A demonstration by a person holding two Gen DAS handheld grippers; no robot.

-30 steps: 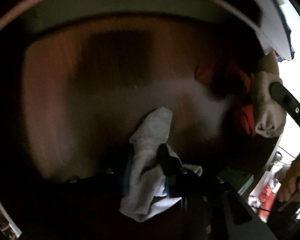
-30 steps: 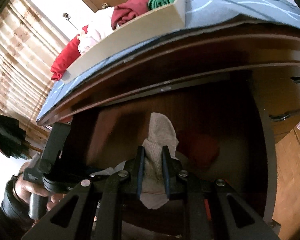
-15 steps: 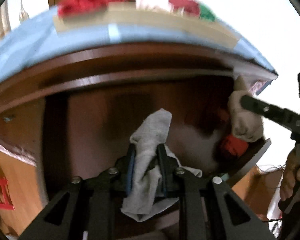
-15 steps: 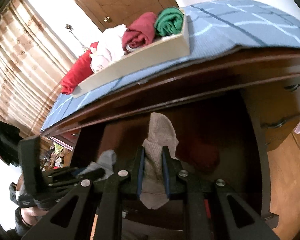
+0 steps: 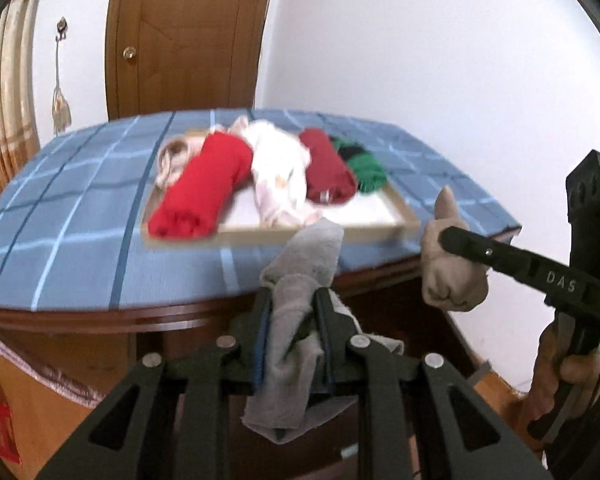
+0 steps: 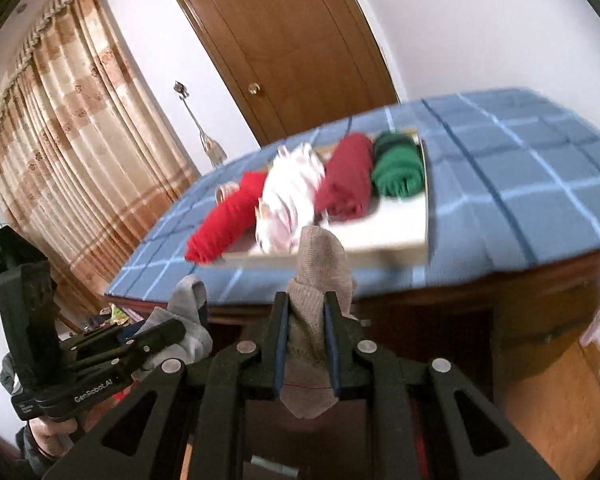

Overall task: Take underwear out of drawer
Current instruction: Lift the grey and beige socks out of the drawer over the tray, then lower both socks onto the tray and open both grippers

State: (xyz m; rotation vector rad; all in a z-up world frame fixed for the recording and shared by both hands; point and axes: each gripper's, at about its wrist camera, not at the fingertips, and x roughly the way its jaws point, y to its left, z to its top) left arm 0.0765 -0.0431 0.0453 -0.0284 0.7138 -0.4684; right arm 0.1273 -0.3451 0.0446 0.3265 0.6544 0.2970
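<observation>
My left gripper (image 5: pixel 290 296) is shut on a grey piece of underwear (image 5: pixel 296 280) that hangs down between its fingers. It is raised in front of the dresser's edge. My right gripper (image 6: pixel 305 300) is shut on a beige knitted piece (image 6: pixel 320 260), also lifted above the open drawer (image 6: pixel 420 328). In the left wrist view the right gripper (image 5: pixel 444 236) shows at the right with the beige piece (image 5: pixel 448 276) in it. In the right wrist view the left gripper (image 6: pixel 184 326) shows at the lower left with the grey piece (image 6: pixel 188 300).
A shallow tray (image 5: pixel 400 208) on the blue checked cloth (image 5: pixel 60 208) holds rolled red (image 5: pixel 204 188), white (image 5: pixel 280 172), dark red (image 5: pixel 328 168) and green (image 5: pixel 364 164) garments. A wooden door (image 5: pixel 188 36) stands behind, curtains (image 6: pixel 60 140) at the left. A hand (image 5: pixel 564 368) grips the right tool.
Both grippers have risen out of the dark drawer with their pieces still held. The dresser top and the tray have come into full view from above.
</observation>
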